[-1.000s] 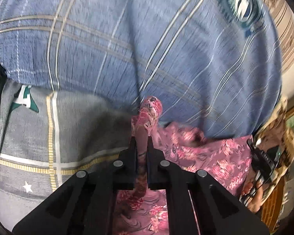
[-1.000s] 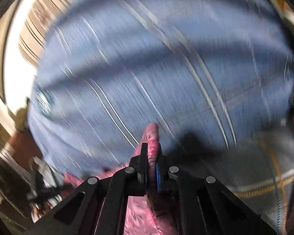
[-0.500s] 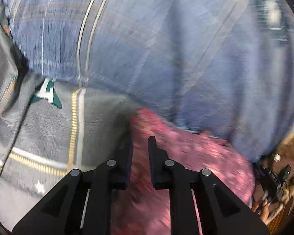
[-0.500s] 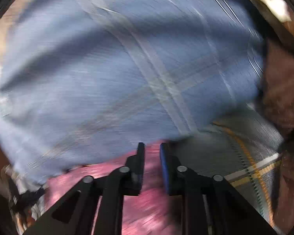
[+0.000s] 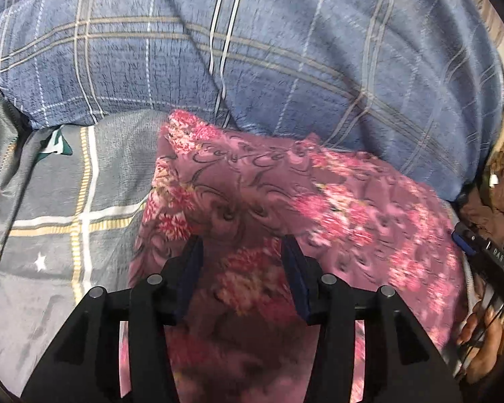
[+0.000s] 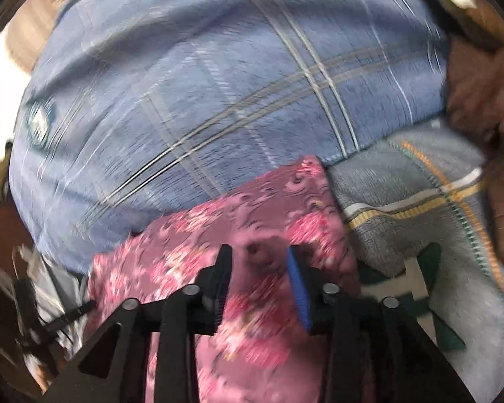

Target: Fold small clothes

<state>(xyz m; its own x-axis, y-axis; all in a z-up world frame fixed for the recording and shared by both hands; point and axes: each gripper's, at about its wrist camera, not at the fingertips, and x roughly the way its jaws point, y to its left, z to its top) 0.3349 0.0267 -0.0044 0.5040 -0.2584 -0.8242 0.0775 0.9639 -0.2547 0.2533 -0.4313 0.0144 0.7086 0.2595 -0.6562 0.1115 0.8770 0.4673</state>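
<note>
A pink floral cloth lies on the grey plaid bed sheet, its far edge against a blue plaid pillow. My left gripper is open just above the cloth's near left part, holding nothing. The cloth also shows in the right wrist view, its right corner near the pillow. My right gripper is open over the cloth near that corner, holding nothing. The right gripper and its hand show at the right edge of the left wrist view.
The grey sheet runs to the right of the cloth. A brown fuzzy fabric lies at the far right. The left gripper's hand and cables show at the left edge of the right wrist view.
Both grippers held raised corners of the pink cloth a second ago. They have opened, let go, and the cloth now lies flat under them.
</note>
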